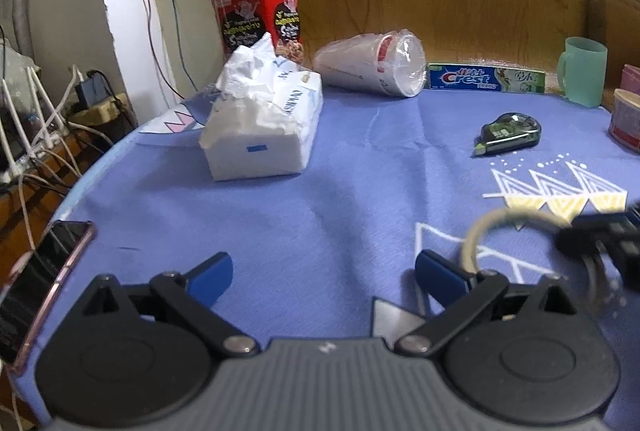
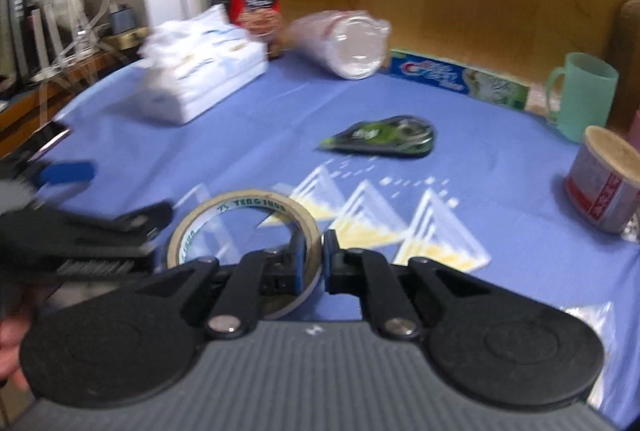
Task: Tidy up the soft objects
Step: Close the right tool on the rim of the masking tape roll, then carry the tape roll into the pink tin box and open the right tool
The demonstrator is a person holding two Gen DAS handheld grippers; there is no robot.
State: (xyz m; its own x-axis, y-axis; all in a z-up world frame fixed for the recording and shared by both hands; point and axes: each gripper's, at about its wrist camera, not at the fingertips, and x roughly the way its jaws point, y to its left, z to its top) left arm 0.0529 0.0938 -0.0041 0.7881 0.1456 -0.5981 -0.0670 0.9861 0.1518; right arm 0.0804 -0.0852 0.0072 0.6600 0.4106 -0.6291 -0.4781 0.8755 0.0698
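Right gripper [image 2: 311, 263] clenched on tape roll [image 2: 244, 227]; left gripper [image 1: 324, 271] released, hovering over the desk [image 1: 360, 167].

Bare blue cloth ahead of both. Farther out: tissue pack [image 1: 262, 123] at the left, phone [image 1: 38, 287] on the left rim, correction tape [image 1: 510, 133], cups [image 1: 374, 65], toothpaste box [image 1: 486, 79] along the back edge.

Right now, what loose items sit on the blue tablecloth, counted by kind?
Tissue pack: 1
Red snack tin: 1
Sleeve of disposable cups: 1
Crest toothpaste box: 1
Green mug: 1
Correction tape dispenser: 1
Tape roll, held in the right gripper: 1
Phone: 1
Red-labelled tub: 1
Total: 9
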